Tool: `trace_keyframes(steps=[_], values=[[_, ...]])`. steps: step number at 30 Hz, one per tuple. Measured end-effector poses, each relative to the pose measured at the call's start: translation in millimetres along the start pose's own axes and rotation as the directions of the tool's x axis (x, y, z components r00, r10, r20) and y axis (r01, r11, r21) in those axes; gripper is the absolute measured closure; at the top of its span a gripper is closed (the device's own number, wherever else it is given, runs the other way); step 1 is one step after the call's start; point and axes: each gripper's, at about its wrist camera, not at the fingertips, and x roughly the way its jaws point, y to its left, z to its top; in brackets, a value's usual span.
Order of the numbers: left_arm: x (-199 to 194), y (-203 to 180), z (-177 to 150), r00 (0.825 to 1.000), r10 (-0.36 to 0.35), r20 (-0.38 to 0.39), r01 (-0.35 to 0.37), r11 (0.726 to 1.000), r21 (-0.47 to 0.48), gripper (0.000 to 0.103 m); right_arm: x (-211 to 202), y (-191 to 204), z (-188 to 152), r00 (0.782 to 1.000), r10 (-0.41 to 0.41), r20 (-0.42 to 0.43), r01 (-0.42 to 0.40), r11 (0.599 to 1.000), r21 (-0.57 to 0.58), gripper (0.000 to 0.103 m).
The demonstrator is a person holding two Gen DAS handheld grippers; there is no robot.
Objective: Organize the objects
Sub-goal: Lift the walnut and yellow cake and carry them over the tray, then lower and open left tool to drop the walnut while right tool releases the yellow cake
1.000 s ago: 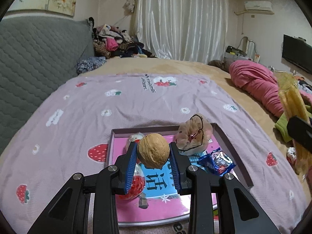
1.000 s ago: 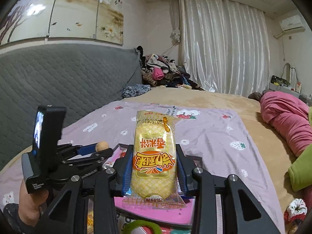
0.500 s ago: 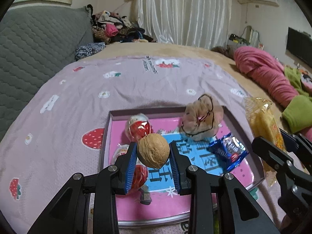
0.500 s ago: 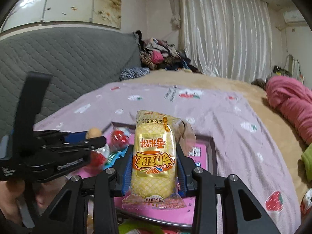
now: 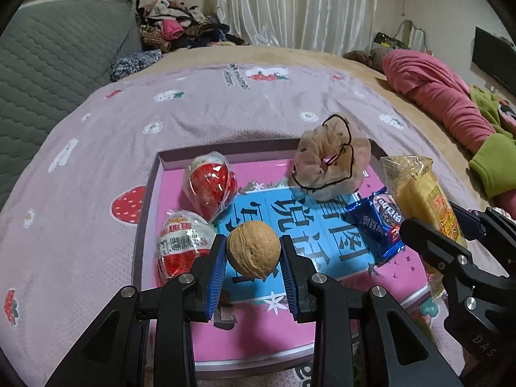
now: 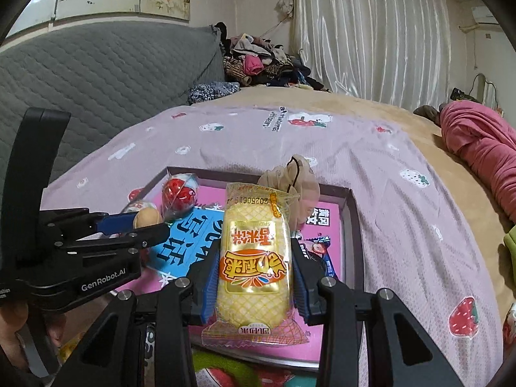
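Note:
My left gripper (image 5: 253, 254) is shut on a walnut (image 5: 253, 249) and holds it above the pink tray (image 5: 151, 193) on the bed. My right gripper (image 6: 254, 267) is shut on a yellow snack packet (image 6: 253, 258), over the tray's near right part; the packet also shows in the left wrist view (image 5: 422, 200). In the tray lie two red-and-white wrapped eggs (image 5: 209, 187) (image 5: 180, 245), a beige hair scrunchie (image 5: 332, 161) and a blue candy wrapper (image 5: 379, 219). The left gripper with the walnut also shows in the right wrist view (image 6: 146, 222).
The tray sits on a lilac strawberry-print blanket (image 5: 225, 106). A grey quilted headboard (image 5: 48, 64) stands at the left. A clothes pile (image 5: 180, 29) lies at the back, pink bedding (image 5: 432, 87) at the right. A green object (image 6: 222, 367) lies at the tray's near edge.
Both grippers have moved forward and down over the tray, still holding the walnut and the snack packet. The tray's contents now show closer and larger.

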Motion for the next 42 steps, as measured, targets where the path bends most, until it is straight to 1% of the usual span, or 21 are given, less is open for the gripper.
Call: trace_keyframes(steps=[7, 15, 25, 27, 32, 39, 42], values=[[7, -2, -1, 1.0, 0.003, -0.027, -0.002, 1.0, 0.016, 0.069, 15, -1, -6, 0.998, -0.018, -0.063, 0.017, 1.0, -0.017, 0.064], [15, 0, -3, 0.998, 0.016, -0.061, -0.014, 1.0, 0.02, 0.069, 26, -3, -12, 0.995, -0.01, -0.096, 0.008, 1.0, -0.011, 0.064], [25, -6, -8, 0.994, -0.003, -0.107, 0.007, 0.999, 0.04, 0.069, 38, -3, -19, 0.989, -0.006, -0.146, 0.004, 1.0, -0.015, 0.064], [25, -7, -9, 0.994, -0.012, -0.107, 0.016, 0.999, 0.042, 0.069, 39, -2, -20, 0.988, -0.008, -0.152, 0.006, 1.0, -0.019, 0.064], [30, -6, -11, 0.992, 0.004, -0.127, 0.001, 0.999, 0.044, 0.069, 41, -2, -21, 0.988, -0.009, -0.157, 0.005, 1.0, -0.022, 0.064], [36, -7, -13, 0.988, -0.008, -0.154, 0.015, 0.999, 0.045, 0.069, 44, -2, -24, 0.984, -0.014, -0.175, 0.009, 0.999, -0.031, 0.064], [37, -6, -14, 0.987, 0.002, -0.158, 0.005, 0.999, 0.046, 0.069, 45, -1, -24, 0.984, -0.018, -0.178, 0.012, 0.999, -0.039, 0.064]])
